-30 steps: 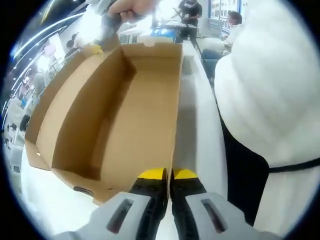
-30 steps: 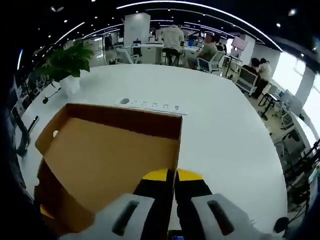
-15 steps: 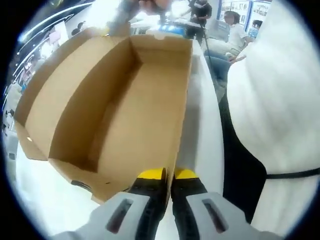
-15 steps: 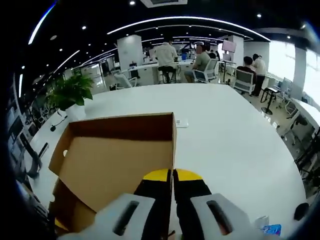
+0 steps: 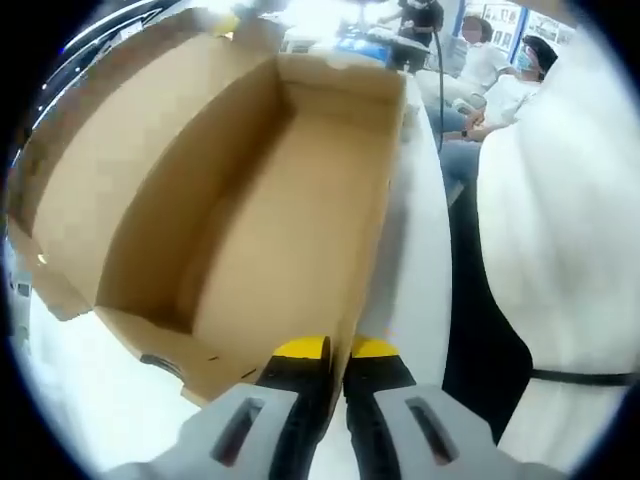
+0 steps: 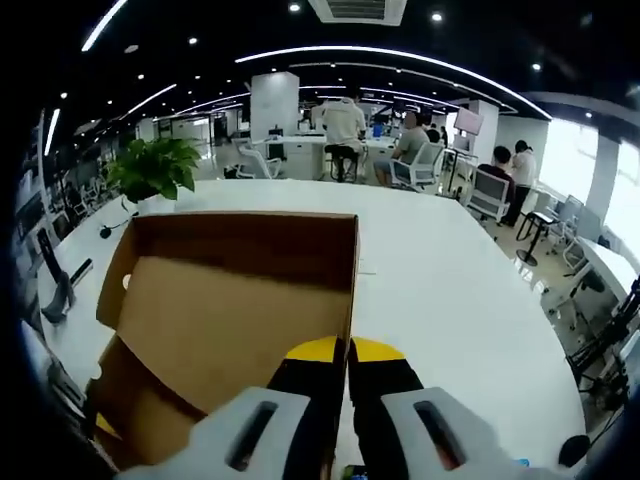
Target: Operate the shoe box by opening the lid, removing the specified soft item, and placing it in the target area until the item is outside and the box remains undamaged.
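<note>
open shoe box held at its rim by both claws

in the left gripper view the left claw (image 5: 338, 348) rises from the bottom with its yellow-tipped jaws pressed together on the near edge of the shoe box (image 5: 250, 230). the thin cardboard wall sits right between the tips. the box lies open and its brown inside is bare, with one long wall rising to the left and the far end wall near the top. the white surface (image 5: 415, 270) runs along the right side of the box. a person's white sleeve (image 5: 560, 220) fills the right part of that view, with a dark strip between it and the surface.

in the right gripper view the right claw (image 6: 348, 350) also has its jaws closed, pinching the box rim, and the shoe box (image 6: 220, 310) spreads out to the left of the tips, open, with its brown bottom showing. a flap folds down at the lower left. the box rests on the broad white surface (image 6: 450, 300). a potted plant (image 6: 155, 168) stands beyond the box at the far left, and people sit at desks (image 6: 345, 135) well behind. the soft item cannot be made out in either view.
</note>
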`<control>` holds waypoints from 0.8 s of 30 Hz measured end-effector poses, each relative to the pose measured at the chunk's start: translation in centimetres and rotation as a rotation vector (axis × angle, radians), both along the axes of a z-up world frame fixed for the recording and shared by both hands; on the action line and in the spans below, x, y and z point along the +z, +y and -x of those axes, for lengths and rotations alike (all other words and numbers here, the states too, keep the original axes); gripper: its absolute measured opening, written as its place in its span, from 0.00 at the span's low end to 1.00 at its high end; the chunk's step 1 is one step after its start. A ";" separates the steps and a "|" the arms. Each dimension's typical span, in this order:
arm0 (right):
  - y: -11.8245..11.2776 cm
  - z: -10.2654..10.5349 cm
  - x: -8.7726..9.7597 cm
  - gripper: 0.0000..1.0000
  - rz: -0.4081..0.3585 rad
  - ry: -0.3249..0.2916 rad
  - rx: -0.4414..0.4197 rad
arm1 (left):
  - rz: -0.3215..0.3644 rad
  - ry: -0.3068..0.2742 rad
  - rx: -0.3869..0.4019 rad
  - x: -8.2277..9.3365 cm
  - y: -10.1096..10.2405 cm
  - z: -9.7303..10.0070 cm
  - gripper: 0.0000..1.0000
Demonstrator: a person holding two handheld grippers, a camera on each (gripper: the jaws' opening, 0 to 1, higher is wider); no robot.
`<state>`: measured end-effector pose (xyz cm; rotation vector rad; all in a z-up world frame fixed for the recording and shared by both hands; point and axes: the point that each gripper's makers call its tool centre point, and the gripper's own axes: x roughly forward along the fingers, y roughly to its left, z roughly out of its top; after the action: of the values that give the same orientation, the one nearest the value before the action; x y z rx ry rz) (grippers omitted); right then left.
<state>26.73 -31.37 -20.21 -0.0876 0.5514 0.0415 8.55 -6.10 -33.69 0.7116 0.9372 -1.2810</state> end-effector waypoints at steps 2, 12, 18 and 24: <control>0.0 0.3 0.0 0.00 -0.042 0.015 -0.024 | -0.014 -0.008 0.004 -0.1 -0.1 -0.3 0.04; -1.1 1.8 -1.0 0.00 -0.033 0.060 -0.040 | -0.029 -0.057 -0.060 -0.3 -0.2 -0.2 0.03; -0.9 2.6 -0.8 0.00 -0.025 0.023 -0.031 | -0.031 -0.063 -0.070 -0.2 -0.1 -0.2 0.03; -0.5 3.2 -0.6 0.00 -0.024 0.034 0.004 | -0.037 -0.051 -0.079 -0.3 0.5 -0.7 0.03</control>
<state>23.53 -31.86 -20.85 -0.0648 0.5845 0.0536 9.21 -5.60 -33.97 0.8128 0.9008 -1.3114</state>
